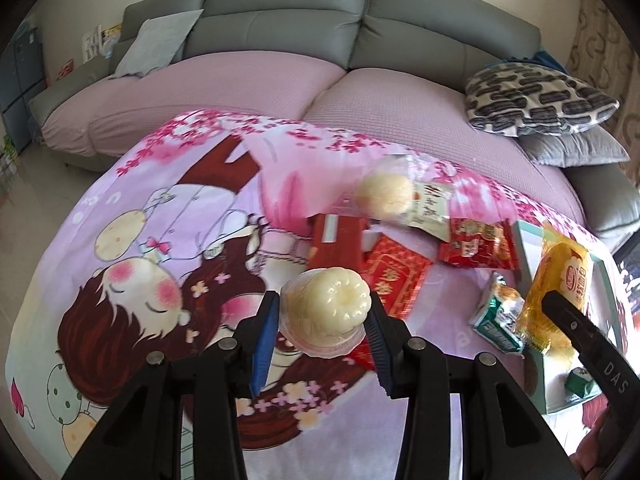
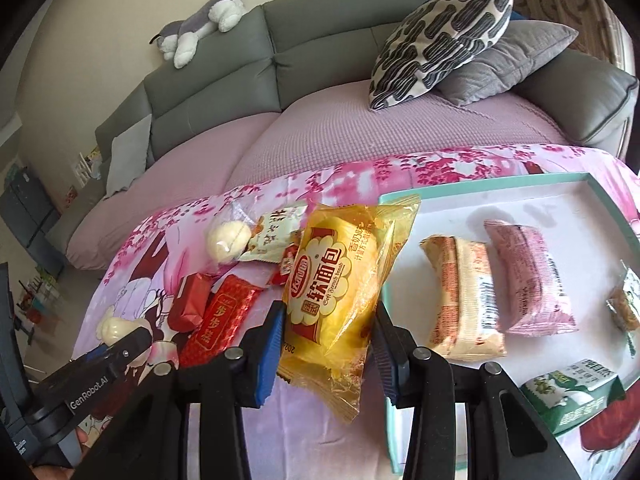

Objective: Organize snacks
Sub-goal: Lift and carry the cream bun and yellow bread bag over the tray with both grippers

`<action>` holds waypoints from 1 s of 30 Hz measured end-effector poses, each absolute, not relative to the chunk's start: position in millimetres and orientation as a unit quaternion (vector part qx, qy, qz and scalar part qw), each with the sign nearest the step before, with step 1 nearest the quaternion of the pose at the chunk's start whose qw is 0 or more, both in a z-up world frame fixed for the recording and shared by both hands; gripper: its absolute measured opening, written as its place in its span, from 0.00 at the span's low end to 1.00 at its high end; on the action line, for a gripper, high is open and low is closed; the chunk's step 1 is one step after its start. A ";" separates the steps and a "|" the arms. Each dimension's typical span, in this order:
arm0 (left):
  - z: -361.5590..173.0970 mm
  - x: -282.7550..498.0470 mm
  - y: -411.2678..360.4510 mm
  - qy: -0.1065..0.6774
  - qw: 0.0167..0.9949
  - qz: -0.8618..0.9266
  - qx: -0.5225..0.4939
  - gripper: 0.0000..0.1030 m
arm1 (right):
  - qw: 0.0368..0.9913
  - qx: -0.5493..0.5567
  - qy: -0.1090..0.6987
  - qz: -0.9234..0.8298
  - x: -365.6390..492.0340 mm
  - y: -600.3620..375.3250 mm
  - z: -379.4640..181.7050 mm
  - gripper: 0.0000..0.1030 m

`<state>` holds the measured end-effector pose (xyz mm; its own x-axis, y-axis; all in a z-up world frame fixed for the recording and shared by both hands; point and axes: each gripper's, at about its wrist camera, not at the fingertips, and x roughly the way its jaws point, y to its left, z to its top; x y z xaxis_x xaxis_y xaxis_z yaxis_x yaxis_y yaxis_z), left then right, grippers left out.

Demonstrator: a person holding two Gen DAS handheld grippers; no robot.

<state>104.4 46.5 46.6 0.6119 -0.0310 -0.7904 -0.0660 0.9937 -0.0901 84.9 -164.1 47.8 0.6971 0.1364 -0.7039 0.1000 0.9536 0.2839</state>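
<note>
My left gripper (image 1: 324, 316) is shut on a pale round pastry in clear wrap (image 1: 326, 312) and holds it above the cartoon blanket (image 1: 160, 240). My right gripper (image 2: 330, 312) is shut on a yellow soft-bread packet (image 2: 336, 280), held just left of the teal-rimmed white tray (image 2: 520, 184). The tray holds a beige packet (image 2: 464, 300), a pink packet (image 2: 528, 280) and a green-and-white packet (image 2: 572, 396). On the blanket lie another round pastry (image 1: 386, 194), red packets (image 1: 396, 272) and a green packet (image 1: 500, 312).
A grey sofa (image 1: 280, 12) with a pink cover stands behind the blanket. A patterned cushion (image 2: 444, 36) and a grey cushion (image 2: 508, 60) lie at its right end. A plush toy (image 2: 200, 28) lies on the sofa back.
</note>
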 end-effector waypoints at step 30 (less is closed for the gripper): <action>97.2 149.0 -187.7 0.412 0.884 -0.216 0.041 0.43 | 0.890 0.231 0.351 -0.176 53.3 -365.4 58.0 0.43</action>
<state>149.0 -187.7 97.2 0.5665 -0.3481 -0.7469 0.4162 0.9032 -0.1053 53.3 -365.4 58.0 0.6922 -0.1511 -0.7057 0.4753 0.8313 0.2882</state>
